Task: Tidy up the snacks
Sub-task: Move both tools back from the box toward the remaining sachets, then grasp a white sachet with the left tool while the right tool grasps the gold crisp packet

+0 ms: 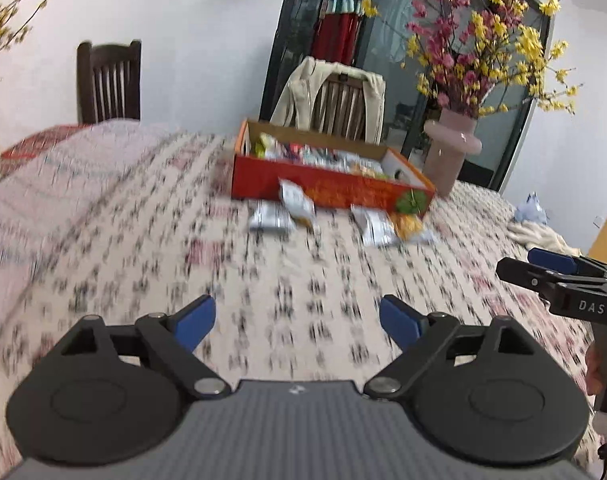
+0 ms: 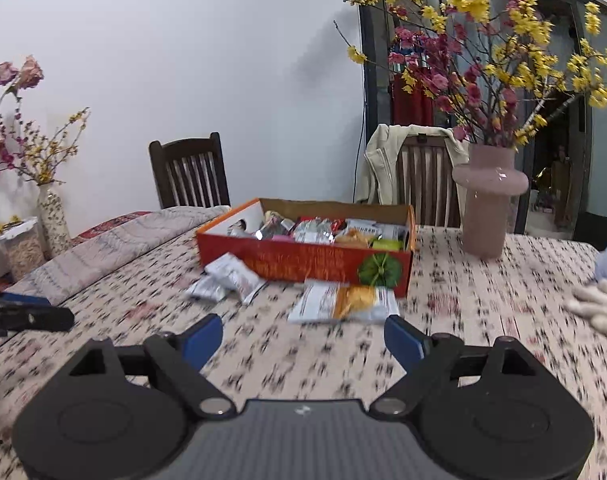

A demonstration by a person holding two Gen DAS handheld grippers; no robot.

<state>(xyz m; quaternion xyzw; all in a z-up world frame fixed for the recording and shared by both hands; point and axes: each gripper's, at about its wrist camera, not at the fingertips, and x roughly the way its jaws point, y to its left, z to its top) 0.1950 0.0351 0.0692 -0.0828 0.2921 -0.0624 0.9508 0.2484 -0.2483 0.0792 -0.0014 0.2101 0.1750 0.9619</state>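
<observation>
Left wrist view: left gripper [image 1: 298, 322] over the counter [image 1: 143, 248], fingers [image 1: 195, 322] spread wide, nothing between them; red box [image 1: 327, 188] of snacks sits well ahead, near the far edge; two silver packets [image 1: 281, 210] lie on the cloth touching its front wall, another packet [image 1: 385, 224] with an orange print just right of them (frame blurred, labels unreadable); pink vase [image 1: 449, 152] just beside the box's right end; right gripper [image 1: 543, 270] enters at the right edge, a hand [image 1: 597, 364] on its grip.

Right wrist view: right gripper [image 2: 303, 338] also wide open and empty; box [image 2: 303, 260] ahead, heaped with wrappers; two white packets [image 2: 227, 278] at its front left corner, flat orange-and-white packet [image 2: 343, 300] at front right, nearest the fingers [image 2: 403, 338]; vase [image 2: 489, 204] right of the box; left gripper's tip [image 2: 27, 316] at the left edge.
</observation>
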